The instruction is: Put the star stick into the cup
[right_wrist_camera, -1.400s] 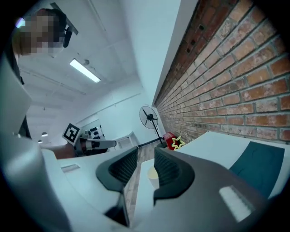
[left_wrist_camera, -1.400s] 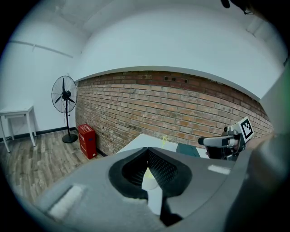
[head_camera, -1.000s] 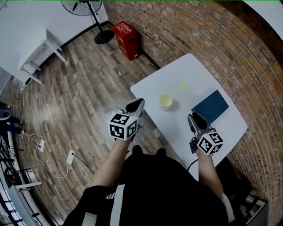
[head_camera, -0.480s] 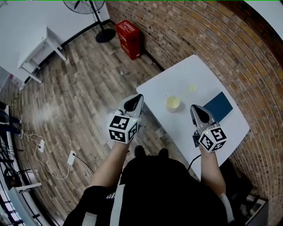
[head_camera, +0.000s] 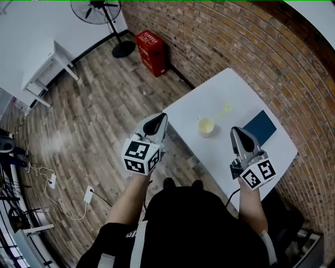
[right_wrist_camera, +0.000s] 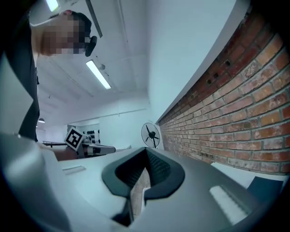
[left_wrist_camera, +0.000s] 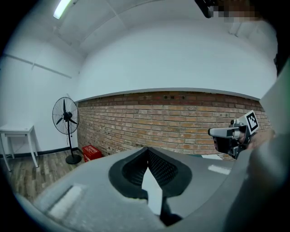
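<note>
hovering above the near edge of the white table (head_camera: 220, 90), the right gripper (head_camera: 239, 135) is pointing roughly level, its jaws pressed together with nothing between them. the left gripper (head_camera: 157, 121) is hanging just off the table's left edge, over the wooden floor (head_camera: 94, 115), and its jaws are likewise meeting at the tips, holding nothing. both are staying well apart from the pale yellow cup (head_camera: 205, 127), which is standing upright near the middle of the table. the star stick (head_camera: 223, 111) is leaning out of the cup toward the brick wall (head_camera: 220, 36); its lower end is probably sitting inside the cup, though it is showing too small to be sure. a dark blue book (head_camera: 260, 127) is lying flat to the right of the cup, apart from it. a standing fan (head_camera: 98, 9) and a red crate (head_camera: 152, 44) are sitting by the wall.
</note>
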`<action>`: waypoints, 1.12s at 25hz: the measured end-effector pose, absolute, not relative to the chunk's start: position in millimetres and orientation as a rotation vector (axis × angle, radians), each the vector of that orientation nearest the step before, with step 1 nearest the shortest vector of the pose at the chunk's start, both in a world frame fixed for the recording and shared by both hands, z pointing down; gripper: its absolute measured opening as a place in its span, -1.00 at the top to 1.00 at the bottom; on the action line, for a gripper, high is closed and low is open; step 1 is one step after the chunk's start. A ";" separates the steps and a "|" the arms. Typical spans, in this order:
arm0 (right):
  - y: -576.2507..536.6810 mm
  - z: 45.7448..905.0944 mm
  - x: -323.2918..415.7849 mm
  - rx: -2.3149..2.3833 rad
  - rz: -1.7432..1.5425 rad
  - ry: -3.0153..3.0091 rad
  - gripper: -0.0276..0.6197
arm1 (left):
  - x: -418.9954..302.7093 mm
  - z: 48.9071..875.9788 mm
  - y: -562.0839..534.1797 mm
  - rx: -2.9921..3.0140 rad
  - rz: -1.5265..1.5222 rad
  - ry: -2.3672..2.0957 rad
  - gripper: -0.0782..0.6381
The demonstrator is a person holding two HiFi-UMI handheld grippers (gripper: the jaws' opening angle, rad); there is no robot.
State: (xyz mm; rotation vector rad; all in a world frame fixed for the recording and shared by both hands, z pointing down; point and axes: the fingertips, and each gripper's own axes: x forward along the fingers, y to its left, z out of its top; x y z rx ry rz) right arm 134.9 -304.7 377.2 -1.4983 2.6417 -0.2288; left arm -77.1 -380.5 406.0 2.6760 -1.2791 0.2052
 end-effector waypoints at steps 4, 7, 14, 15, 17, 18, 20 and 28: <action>-303.4 386.2 136.8 -1.526 -0.220 2.647 0.92 | -75.7 411.5 -382.0 2.659 0.214 -1.270 0.76; -307.4 388.9 141.6 -1.545 -0.217 2.648 0.92 | -74.6 415.3 -384.1 2.642 0.213 -1.267 0.76; -325.0 346.1 137.3 -1.527 0.057 2.777 0.92 | -68.9 394.7 -397.8 2.700 0.262 -1.247 0.76; -326.0 336.8 139.2 -1.535 0.078 2.751 0.92 | -70.9 391.3 -400.1 2.697 0.258 -1.258 0.76; -328.3 326.1 145.4 -1.547 0.060 2.694 0.92 | -71.7 387.3 -402.4 2.692 0.251 -1.268 0.76; -329.6 323.6 148.2 -1.544 0.039 2.677 0.92 | -70.5 385.6 -402.8 2.695 0.252 -1.267 0.76; -331.9 320.0 151.2 -1.530 0.019 2.676 0.92 | -67.6 381.2 -404.3 2.708 0.259 -1.262 0.76; -359.7 315.5 191.4 -1.789 0.095 2.469 0.92 | -82.3 378.9 -428.7 2.654 0.222 -1.429 0.76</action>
